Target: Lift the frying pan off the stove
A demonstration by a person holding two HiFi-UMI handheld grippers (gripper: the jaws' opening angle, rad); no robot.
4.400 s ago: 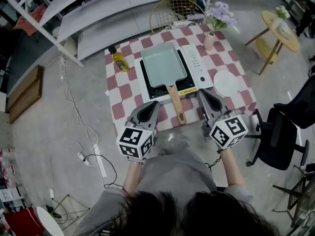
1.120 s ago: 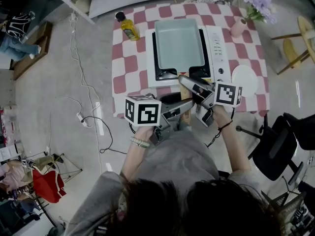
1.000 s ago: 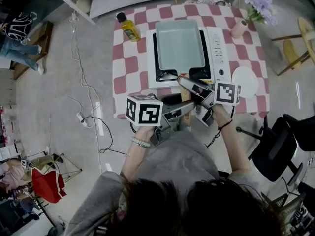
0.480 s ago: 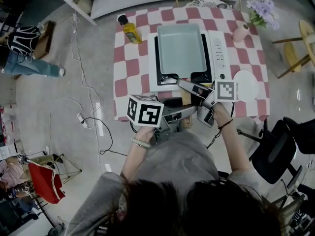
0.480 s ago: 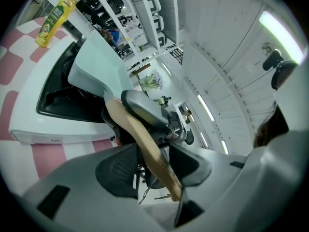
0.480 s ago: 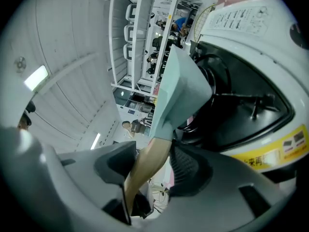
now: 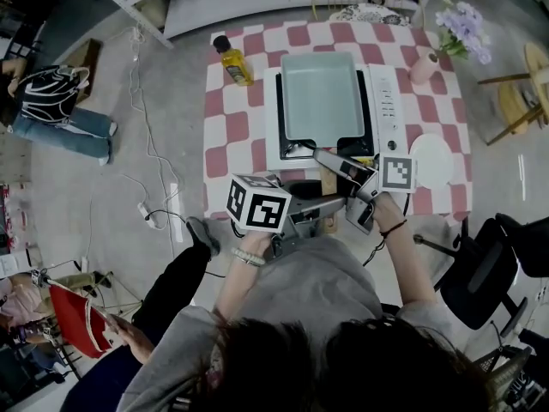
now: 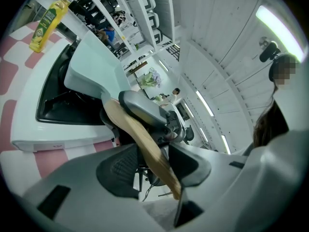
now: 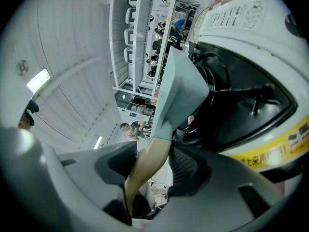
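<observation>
Pointing in from 9 o'clock, the left tool has its jaws around the free end of the wooden handle. They stand wide and have just been narrowing, with a gap showing beside the wood. The frying pan sits on the stove on the checked counter, its handle running back toward 6 o'clock. From 3 o'clock the right tool straddles the handle nearer the pan, jaws likewise narrowing, apparently not yet clamped. Lifting likely needs both squeezes finished first.
</observation>
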